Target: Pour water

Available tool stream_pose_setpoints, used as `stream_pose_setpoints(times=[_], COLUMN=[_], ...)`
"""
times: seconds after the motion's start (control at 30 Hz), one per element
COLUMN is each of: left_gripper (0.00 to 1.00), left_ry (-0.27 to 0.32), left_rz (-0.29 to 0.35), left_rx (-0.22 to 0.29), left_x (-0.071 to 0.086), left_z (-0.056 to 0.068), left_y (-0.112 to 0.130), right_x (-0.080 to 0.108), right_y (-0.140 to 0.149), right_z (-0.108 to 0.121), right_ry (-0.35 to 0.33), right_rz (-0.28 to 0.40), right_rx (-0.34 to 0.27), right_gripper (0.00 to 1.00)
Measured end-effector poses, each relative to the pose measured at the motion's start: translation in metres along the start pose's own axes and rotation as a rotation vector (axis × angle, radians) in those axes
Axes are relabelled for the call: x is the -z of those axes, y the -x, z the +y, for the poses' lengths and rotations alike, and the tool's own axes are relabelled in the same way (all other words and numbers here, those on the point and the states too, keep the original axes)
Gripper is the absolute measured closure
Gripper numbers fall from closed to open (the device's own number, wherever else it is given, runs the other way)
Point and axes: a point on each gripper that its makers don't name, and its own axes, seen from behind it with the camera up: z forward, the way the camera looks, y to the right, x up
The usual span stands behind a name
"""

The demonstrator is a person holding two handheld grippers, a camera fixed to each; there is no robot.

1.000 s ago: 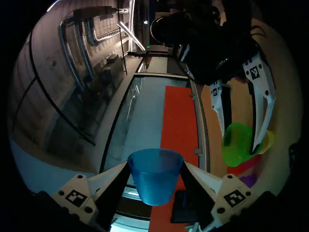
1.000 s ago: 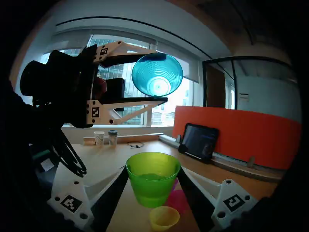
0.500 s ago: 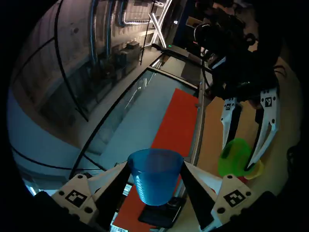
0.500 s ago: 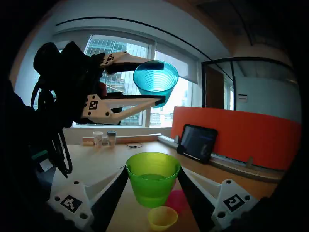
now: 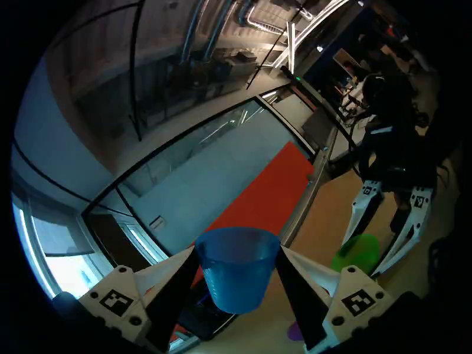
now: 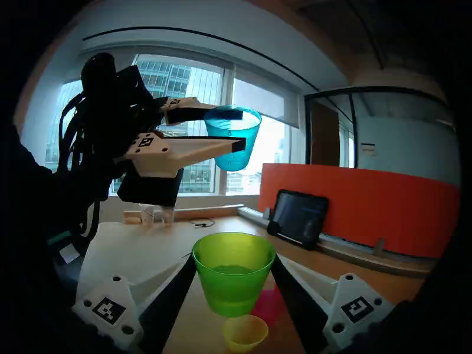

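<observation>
Counter (image 6: 135,248) spreads beneath both cups. Left tongs (image 6: 236,130) clamp the blue cup (image 6: 232,147) near upright, high above and beyond the green cup (image 6: 234,289), gripped by the right tongs (image 6: 233,265) over a small yellow cup (image 6: 245,332).

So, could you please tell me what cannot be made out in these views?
Blue cup contents: right gripper view, seen side-on, wall hides them.
Small far cups: right gripper view, partly behind the left gripper, too small.
Pink thing: right gripper view, mostly behind the green cup.
</observation>
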Motion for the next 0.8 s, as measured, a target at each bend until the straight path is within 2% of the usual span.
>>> stream_pose_setpoints(times=[0.37,0.57,0.8], left_gripper=[0.13,0.13,0.13], left_ry=[0.034,0.069,0.096], left_rz=[-0.047,-0.046,-0.042], left_rx=[0.265,0.43,0.577], left_x=[-0.003,0.0,0.0], left_z=[-0.005,-0.005,-0.003], left_y=[0.017,0.018,0.022], right_x=[0.001,0.001,0.001], right_y=[-0.001,-0.002,-0.003], right_z=[0.005,0.006,0.007], right_ry=[0.011,0.013,0.015], right_rz=[0.001,0.0,0.0], right_rx=[0.001,0.003,0.004], right_gripper=[0.09,0.09,0.09])
